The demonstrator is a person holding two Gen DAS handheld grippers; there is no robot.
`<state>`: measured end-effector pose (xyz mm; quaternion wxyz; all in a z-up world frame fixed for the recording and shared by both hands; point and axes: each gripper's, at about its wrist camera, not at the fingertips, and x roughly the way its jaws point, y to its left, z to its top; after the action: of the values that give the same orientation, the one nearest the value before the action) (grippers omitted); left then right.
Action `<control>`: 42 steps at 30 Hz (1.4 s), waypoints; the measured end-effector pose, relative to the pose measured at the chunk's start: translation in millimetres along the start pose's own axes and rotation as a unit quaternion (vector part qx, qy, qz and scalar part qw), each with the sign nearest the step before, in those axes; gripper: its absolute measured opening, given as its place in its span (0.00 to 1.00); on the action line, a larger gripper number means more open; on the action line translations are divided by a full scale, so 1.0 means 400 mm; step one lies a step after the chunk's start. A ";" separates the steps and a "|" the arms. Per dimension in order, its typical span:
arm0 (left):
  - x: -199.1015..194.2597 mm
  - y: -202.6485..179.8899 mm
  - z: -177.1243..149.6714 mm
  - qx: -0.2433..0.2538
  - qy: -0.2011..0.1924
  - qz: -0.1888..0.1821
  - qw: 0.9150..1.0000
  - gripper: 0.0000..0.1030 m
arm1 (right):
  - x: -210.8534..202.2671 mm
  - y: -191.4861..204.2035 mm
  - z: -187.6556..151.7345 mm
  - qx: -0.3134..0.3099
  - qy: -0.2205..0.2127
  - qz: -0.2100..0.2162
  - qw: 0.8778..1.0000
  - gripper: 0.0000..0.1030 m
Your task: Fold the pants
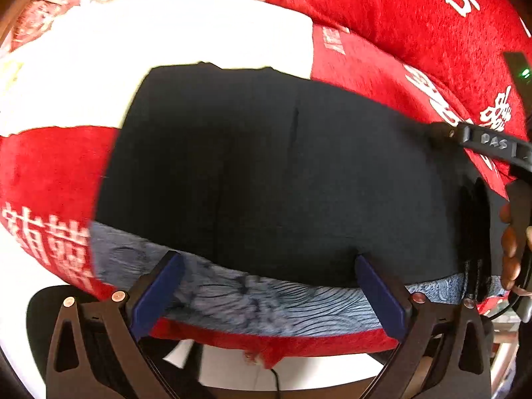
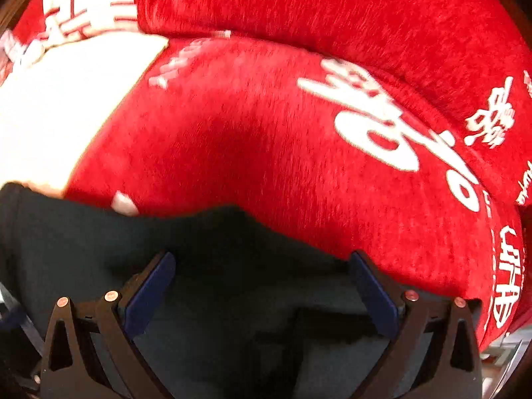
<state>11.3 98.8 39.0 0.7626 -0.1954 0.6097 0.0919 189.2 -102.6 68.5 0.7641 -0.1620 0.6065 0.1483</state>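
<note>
Black pants (image 1: 266, 173) lie folded into a broad block on a red and white blanket (image 1: 50, 166). A blue-grey patterned lining or layer (image 1: 266, 302) shows along their near edge. My left gripper (image 1: 269, 266) is open, hovering just above that near edge, with nothing between its blue pads (image 1: 159, 289). The right gripper's body (image 1: 492, 146) shows at the pants' right side. In the right wrist view, my right gripper (image 2: 262, 262) is open over the dark pants (image 2: 99, 249), near their far edge.
The red blanket with white lettering (image 2: 332, 133) bunches into a high fold (image 1: 415, 16) behind the pants. The blanket's white part (image 1: 166, 50) lies at the far left. The bed's front edge (image 1: 282, 345) runs just below the left gripper.
</note>
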 end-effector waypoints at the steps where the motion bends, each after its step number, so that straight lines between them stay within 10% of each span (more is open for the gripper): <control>1: -0.005 0.014 -0.002 -0.006 -0.006 0.005 1.000 1.00 | -0.017 0.023 0.002 -0.016 -0.012 0.013 1.000 1.00; 8: 0.026 0.019 -0.016 0.015 -0.010 0.010 1.000 1.00 | -0.020 0.240 0.015 -0.163 -0.008 0.096 0.982 1.00; 15: 0.006 0.044 -0.040 0.014 -0.034 0.003 0.999 1.00 | 0.009 0.448 0.059 -0.302 0.023 0.178 0.936 1.00; 24: -0.058 0.053 -0.070 0.025 -0.055 -0.015 0.998 1.00 | 0.087 0.589 0.080 -0.396 0.126 0.232 0.879 0.73; 28: -0.097 0.121 -0.040 0.024 -0.073 -0.032 0.997 1.00 | 0.018 0.543 0.069 -0.413 0.077 0.228 0.879 0.30; 36: -0.134 0.240 0.008 0.070 -0.090 -0.164 0.980 1.00 | -0.171 0.478 -0.015 -0.436 -0.031 0.257 0.862 0.24; 42: -0.069 0.173 0.061 0.135 -0.025 -0.248 0.959 1.00 | -0.212 0.441 -0.017 -0.436 -0.053 0.272 0.856 0.24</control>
<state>0.4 174.4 57.0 0.7955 -0.2339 0.5297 -0.1786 90.1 51.2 137.9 0.5751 -0.2987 0.4586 0.6080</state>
